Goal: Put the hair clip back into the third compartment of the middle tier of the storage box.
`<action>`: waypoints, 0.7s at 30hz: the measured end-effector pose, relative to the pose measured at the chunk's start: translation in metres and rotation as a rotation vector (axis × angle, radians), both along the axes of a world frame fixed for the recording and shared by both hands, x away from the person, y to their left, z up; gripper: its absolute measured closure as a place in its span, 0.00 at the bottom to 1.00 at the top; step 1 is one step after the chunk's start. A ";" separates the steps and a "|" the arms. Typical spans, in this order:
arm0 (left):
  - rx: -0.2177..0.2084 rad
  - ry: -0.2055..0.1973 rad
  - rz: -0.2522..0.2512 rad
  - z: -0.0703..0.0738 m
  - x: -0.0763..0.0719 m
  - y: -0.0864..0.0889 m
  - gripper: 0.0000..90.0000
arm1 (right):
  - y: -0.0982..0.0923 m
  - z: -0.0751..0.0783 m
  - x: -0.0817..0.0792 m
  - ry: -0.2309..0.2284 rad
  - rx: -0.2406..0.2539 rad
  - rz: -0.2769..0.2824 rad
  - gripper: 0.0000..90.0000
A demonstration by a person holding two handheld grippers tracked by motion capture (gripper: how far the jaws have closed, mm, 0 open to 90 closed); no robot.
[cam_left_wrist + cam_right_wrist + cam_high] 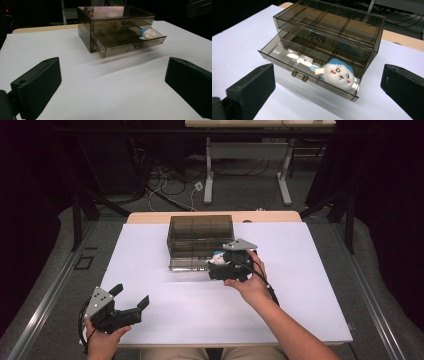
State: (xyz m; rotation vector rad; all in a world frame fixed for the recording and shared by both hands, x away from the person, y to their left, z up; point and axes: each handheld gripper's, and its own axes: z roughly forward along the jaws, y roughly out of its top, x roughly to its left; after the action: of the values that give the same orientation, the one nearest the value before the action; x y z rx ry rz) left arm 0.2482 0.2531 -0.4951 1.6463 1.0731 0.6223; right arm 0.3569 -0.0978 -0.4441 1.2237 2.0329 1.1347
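Just ahead of the right gripper, held with jaws apart, a plush toy is seen lying in the pulled-out drawer, apparently released for stowing, while the left gripper is kept open on the worktop.

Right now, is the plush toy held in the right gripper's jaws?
No: the plush toy lies in the open drawer, with the jaws spread apart.

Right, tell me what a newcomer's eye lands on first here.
A small white plush toy with a blue top lies in the pulled-out lower drawer of a smoky clear drawer box on the white table. The right gripper sits open before it.
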 end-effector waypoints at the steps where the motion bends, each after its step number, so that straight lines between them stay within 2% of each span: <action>1: 0.000 0.000 0.000 0.000 0.000 0.000 0.01 | 0.000 0.000 0.000 0.000 0.000 0.000 0.00; 13: 0.001 -0.004 0.000 0.000 -0.001 -0.001 0.01 | -0.027 -0.004 -0.031 -0.057 0.029 0.016 0.00; 17: -0.003 -0.001 0.000 0.000 0.000 -0.002 0.01 | -0.035 -0.005 -0.038 -0.067 0.020 0.010 0.00; 21: 0.004 -0.001 -0.003 0.000 -0.001 -0.002 0.01 | -0.048 -0.008 -0.049 -0.089 0.033 -0.003 0.00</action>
State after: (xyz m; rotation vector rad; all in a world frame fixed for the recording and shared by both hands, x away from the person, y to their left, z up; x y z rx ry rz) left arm 0.2476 0.2514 -0.4951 1.6504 1.0690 0.6238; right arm 0.3079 -0.1463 -0.4523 1.1702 1.9530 1.2044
